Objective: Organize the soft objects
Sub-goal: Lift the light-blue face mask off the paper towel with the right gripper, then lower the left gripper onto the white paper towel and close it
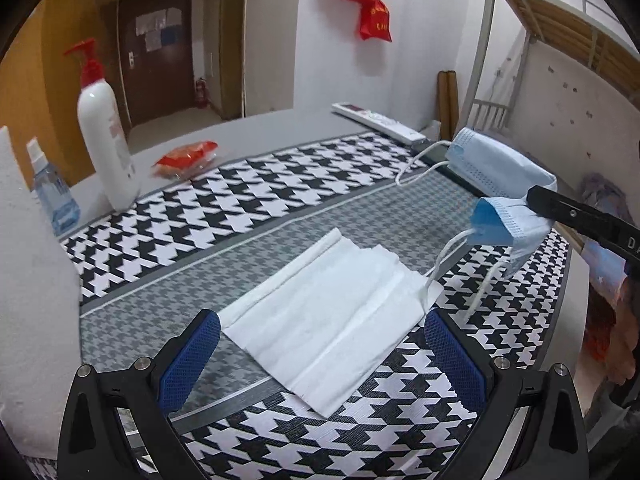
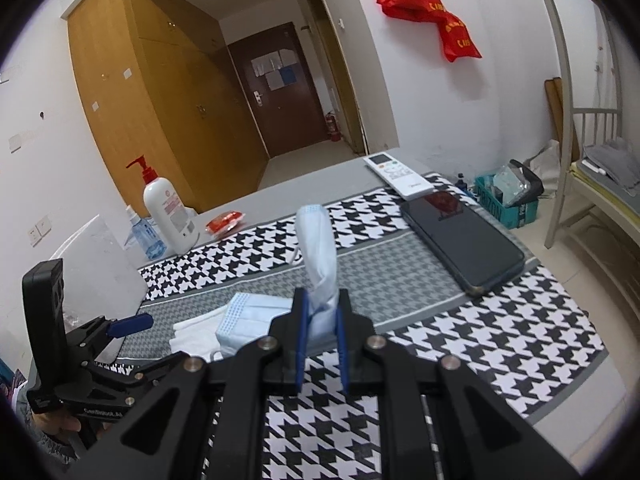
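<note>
A light blue face mask (image 1: 500, 184) hangs folded above the houndstooth mat (image 1: 200, 216). My right gripper (image 1: 534, 200) is shut on its middle. The mask's white ear loops dangle down, and one touches a white tissue (image 1: 328, 320) lying flat on the mat. My left gripper (image 1: 324, 360) is open just above the mat, its blue pads either side of the tissue's near end. In the right wrist view the mask (image 2: 318, 248) stands up from my right gripper (image 2: 320, 320), while the tissue (image 2: 192, 332) lies to the left beside the left gripper's fingers (image 2: 132, 326).
A white pump bottle (image 1: 106, 136), a small spray bottle (image 1: 52, 192) and a red packet (image 1: 186, 158) stand at the back left. A remote (image 1: 376, 120) and a dark phone (image 2: 460, 240) lie at the far right. A white foam block (image 1: 32, 280) borders the left.
</note>
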A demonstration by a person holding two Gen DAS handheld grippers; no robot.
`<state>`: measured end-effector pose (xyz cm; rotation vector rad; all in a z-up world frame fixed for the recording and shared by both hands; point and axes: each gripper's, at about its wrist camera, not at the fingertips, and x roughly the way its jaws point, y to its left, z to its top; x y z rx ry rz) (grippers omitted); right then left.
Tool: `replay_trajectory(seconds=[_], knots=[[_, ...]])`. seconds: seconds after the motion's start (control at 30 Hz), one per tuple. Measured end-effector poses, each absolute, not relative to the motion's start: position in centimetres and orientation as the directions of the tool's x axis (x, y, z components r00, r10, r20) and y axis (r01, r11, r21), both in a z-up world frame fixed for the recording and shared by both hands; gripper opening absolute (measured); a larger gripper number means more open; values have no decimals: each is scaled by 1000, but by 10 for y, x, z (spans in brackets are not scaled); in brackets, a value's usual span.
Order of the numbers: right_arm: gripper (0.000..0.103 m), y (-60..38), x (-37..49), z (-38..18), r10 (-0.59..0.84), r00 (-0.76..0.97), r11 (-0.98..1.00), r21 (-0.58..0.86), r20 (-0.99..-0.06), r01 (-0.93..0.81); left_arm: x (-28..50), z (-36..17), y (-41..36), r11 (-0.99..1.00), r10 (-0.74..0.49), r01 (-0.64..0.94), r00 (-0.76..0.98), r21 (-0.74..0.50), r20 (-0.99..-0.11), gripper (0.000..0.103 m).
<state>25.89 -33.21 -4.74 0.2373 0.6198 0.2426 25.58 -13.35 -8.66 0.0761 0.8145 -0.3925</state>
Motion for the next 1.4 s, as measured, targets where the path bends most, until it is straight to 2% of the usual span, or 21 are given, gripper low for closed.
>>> replay_trajectory(seconds=[0.57, 0.9, 1.0, 1.2, 1.27, 1.4], knots=[[16, -350, 246, -45, 259, 807, 950, 291, -531, -113, 270, -105, -146, 922, -303, 377, 566, -87, -767, 102], [16, -351, 245, -51, 264, 798, 948, 297, -542, -112, 276, -115, -145, 931, -274, 358, 560, -70, -782, 95], [16, -351, 243, -52, 268, 796, 947, 299, -542, -115, 275, -115, -145, 937, -253, 344, 571, -52, -781, 87], [16, -349, 241, -51, 271, 796, 947, 297, -541, -120, 276, -113, -136, 955, -210, 294, 600, -32, -772, 61], [16, -348, 241, -52, 272, 794, 947, 299, -544, -119, 277, -111, -132, 961, -199, 274, 611, -31, -766, 37], [16, -345, 241, -52, 274, 793, 947, 295, -545, -124, 282, -109, -124, 964, -210, 259, 612, -57, -762, 19]])
